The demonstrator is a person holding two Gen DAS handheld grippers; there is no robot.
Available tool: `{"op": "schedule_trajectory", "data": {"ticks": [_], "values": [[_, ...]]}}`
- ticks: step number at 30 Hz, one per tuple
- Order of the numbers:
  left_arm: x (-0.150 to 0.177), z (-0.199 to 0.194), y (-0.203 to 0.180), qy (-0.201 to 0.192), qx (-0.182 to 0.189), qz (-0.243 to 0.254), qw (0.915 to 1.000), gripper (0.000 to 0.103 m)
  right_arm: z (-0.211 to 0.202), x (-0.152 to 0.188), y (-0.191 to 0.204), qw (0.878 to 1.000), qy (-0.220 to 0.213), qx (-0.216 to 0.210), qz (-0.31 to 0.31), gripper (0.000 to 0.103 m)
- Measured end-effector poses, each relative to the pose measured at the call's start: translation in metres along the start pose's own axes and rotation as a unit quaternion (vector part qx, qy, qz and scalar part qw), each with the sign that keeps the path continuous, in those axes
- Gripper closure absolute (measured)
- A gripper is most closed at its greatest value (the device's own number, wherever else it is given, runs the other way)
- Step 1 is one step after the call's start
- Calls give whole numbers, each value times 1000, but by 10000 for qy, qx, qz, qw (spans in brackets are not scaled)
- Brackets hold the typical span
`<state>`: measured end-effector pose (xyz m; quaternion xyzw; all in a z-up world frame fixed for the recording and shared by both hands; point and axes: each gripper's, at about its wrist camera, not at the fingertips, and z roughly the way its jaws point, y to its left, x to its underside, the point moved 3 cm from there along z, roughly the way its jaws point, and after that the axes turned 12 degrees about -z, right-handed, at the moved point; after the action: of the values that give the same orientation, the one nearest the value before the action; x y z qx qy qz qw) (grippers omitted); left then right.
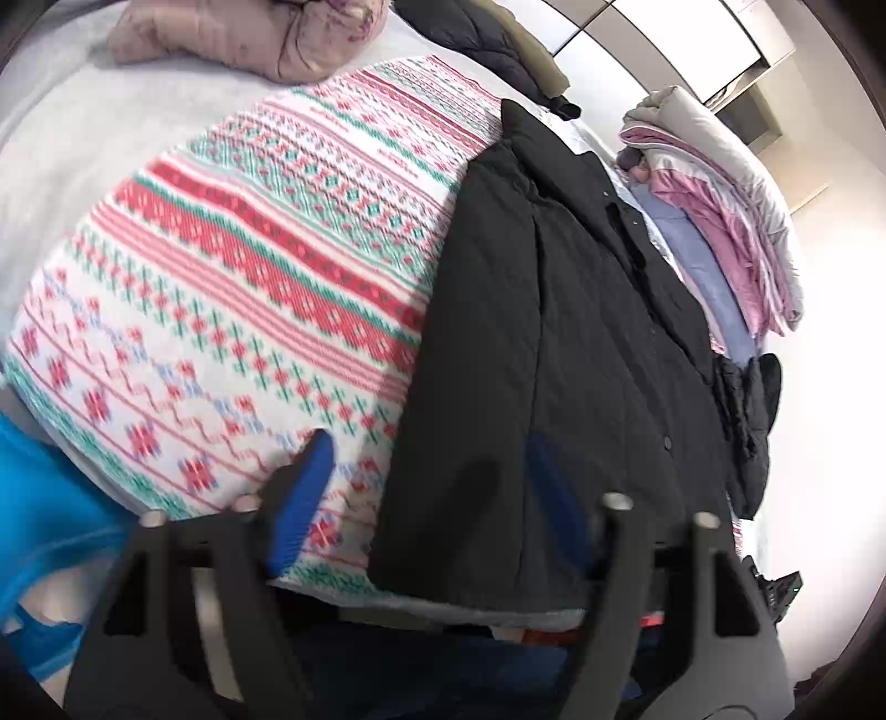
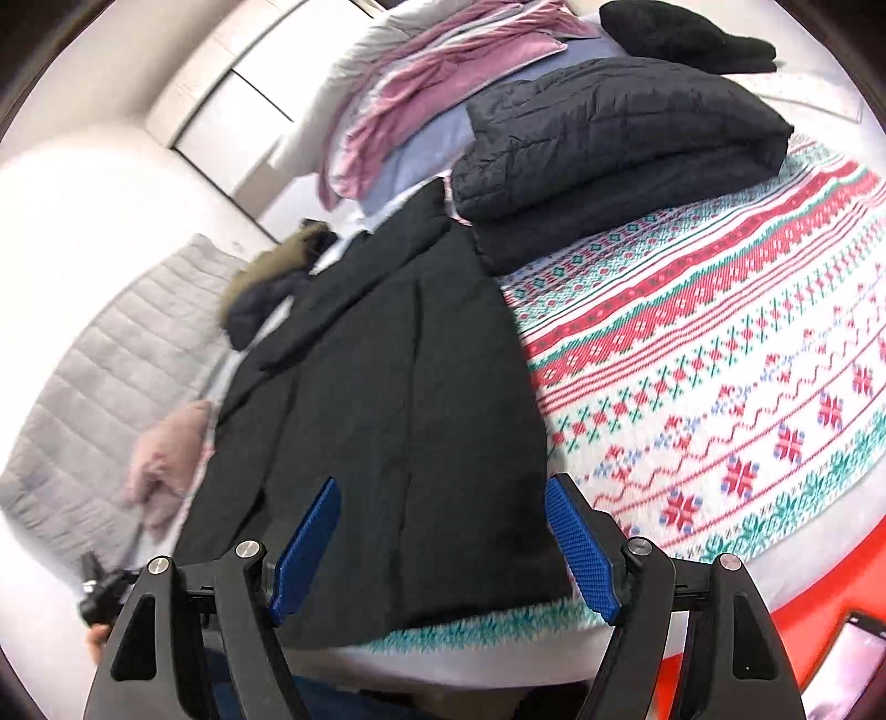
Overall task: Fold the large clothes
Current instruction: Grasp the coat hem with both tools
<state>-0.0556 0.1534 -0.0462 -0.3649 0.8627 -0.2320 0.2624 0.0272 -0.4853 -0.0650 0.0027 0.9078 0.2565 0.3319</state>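
Observation:
A long black coat (image 1: 554,343) lies flat on a red, white and green patterned blanket (image 1: 249,266); its hem reaches the near edge of the bed. It also shows in the right wrist view (image 2: 398,399), on the blanket (image 2: 720,387). My left gripper (image 1: 429,471) is open and empty, hovering above the coat's hem and left edge. My right gripper (image 2: 443,509) is open and empty, above the hem with the coat between its blue pads (image 2: 581,554).
A folded dark quilted jacket (image 2: 620,144) lies on the blanket beyond the coat. Pink and grey bedding (image 2: 421,83) is piled at the far end. A pink pillow (image 1: 249,33), a fur-trimmed garment (image 2: 271,277) and a grey quilted cover (image 2: 99,376) lie around.

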Motion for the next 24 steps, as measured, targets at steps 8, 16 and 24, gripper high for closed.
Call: {"op": "schedule_trajectory", "data": {"ticks": [8,16,24], "values": [[23,17,-20,-92,193,578,9981,51,8,33,-15,9994,-84,-111,317,42],[28,19,-33,-272,158,888,9956,78,13,46,-8,9929,-883,-4,796,55],[30,33,-37,-240,131,873,9958,70,21,39,-6,9933,-784,120,844,59]]}}
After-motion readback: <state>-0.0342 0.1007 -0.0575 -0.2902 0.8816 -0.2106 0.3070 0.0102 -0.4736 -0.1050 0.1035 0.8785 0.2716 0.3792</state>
